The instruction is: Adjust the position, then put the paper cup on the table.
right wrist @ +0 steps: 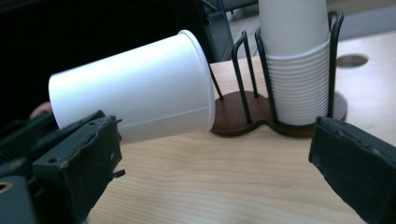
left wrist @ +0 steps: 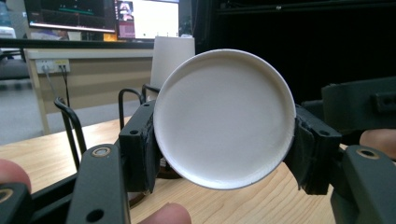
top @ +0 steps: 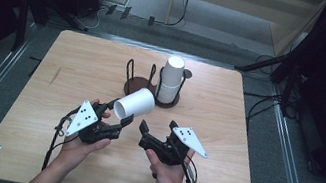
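Sideways, the paper cup (top: 134, 103) sits clamped in the left gripper (top: 117, 115).

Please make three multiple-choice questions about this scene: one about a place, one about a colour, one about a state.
1. Where does the cup stack stand?
A. in the wire holder
B. on the floor
C. in the right gripper

2. What colour is the held cup?
A. red
B. white
C. blue

3. How is the right gripper?
A. shut on a cup
B. open with nothing in it
C. shut on the holder

Answers:
1 A, wire posts surround the stack.
2 B, plain white in the right gripper view.
3 B, its jaws stand apart over the bare table; the left gripper has the cup.
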### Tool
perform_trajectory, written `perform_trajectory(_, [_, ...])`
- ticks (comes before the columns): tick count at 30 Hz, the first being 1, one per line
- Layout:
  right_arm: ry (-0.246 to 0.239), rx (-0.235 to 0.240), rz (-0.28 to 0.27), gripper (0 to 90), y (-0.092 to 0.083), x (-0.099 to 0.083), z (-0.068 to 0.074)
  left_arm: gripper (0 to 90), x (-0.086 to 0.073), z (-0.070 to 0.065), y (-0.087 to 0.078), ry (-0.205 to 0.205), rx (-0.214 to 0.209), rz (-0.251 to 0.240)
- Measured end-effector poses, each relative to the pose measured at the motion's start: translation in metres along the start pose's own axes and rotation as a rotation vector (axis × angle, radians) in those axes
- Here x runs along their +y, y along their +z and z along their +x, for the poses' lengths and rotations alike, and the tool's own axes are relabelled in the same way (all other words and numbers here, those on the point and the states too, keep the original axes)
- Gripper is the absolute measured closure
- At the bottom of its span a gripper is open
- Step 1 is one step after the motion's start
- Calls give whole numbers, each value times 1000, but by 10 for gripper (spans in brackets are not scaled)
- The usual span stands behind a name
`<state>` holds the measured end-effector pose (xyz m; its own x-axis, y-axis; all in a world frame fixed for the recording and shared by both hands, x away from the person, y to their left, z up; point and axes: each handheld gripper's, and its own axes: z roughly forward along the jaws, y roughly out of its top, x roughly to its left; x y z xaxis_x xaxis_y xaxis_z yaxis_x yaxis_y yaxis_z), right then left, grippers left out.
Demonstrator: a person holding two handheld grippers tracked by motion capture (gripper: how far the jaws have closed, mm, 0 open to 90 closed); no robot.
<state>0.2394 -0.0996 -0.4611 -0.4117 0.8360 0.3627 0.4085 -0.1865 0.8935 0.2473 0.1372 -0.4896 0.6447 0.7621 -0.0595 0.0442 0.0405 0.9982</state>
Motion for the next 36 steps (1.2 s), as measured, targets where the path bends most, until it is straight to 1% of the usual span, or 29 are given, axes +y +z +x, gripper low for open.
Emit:
perform_trajectory(2, [57,7,3,18,1,0,-1,365,0,-1,1,0,-2,-7])
perform_trajectory(3, [57,7,3,18,1,0,-1,365,0,-1,1,0,-2,-7])
perform_trajectory(4, [122,18,5,18,1,0,-2,365,-1,-3,2,2,-1,-13])
perform_trajectory(5, [122,18,5,18,1,0,-2,365,-1,-3,2,2,-1,-13])
perform_trajectory(6, [150,22,2,17,1,0,-3,365,-1,-4,3,1,-3,-14])
perform_trajectory(7, [202,33,3,17,1,1,-3,366,-1,-4,4,1,-5,-17])
perform_trajectory(8, [230,40,2,18,2,1,-3,365,-2,-6,4,6,-6,-21])
perform_trajectory(9, [230,40,2,18,2,1,-3,365,-2,-6,4,6,-6,-21])
perform_trajectory(11, [291,77,11,17,4,0,-4,365,-3,-7,5,8,-7,-24])
perform_trajectory(14, [364,110,14,18,6,0,-5,365,-4,-7,6,7,-10,-25])
perform_trajectory(15, [402,121,10,17,7,0,-6,365,-4,-8,6,9,-9,-25])
perform_trajectory(17, [426,127,6,17,7,0,-6,365,-4,-8,6,12,-9,-29])
perform_trajectory(18, [455,129,8,16,8,0,-6,365,-4,-9,6,11,-10,-31])
perform_trajectory(19, [455,129,8,16,8,0,-6,365,-4,-9,6,12,-11,-31])
perform_trajectory(20, [478,133,13,15,9,0,-6,365,-5,-10,6,15,-15,-30])
perform_trajectory(21, [478,133,13,15,9,0,-6,365,-5,-10,6,15,-15,-30])
perform_trajectory(22, [491,135,15,15,10,0,-6,365,-5,-11,6,15,-13,-30])
perform_trajectory(24, [547,154,21,14,10,1,-7,365,-7,-12,8,18,-18,-30])
perform_trajectory(25, [547,154,21,14,10,1,-7,365,-7,-12,8,18,-18,-30])
perform_trajectory(26, [593,166,26,15,11,1,-8,365,-8,-14,9,26,-20,-33])
perform_trajectory(27, [593,166,26,15,11,1,-8,365,-8,-14,9,26,-20,-33])
perform_trajectory(28, [637,175,38,15,12,1,-9,365,-8,-15,9,35,-26,-35])
perform_trajectory(29, [637,175,38,15,12,1,-9,365,-8,-15,9,35,-26,-35])
perform_trajectory(30, [682,188,43,15,14,1,-10,365,-8,-17,9,44,-25,-33])
perform_trajectory(31, [682,188,43,15,14,1,-10,365,-8,-17,9,44,-25,-33])
perform_trajectory(36, [803,201,52,15,18,3,-12,365,-9,-20,10,47,-31,-43])
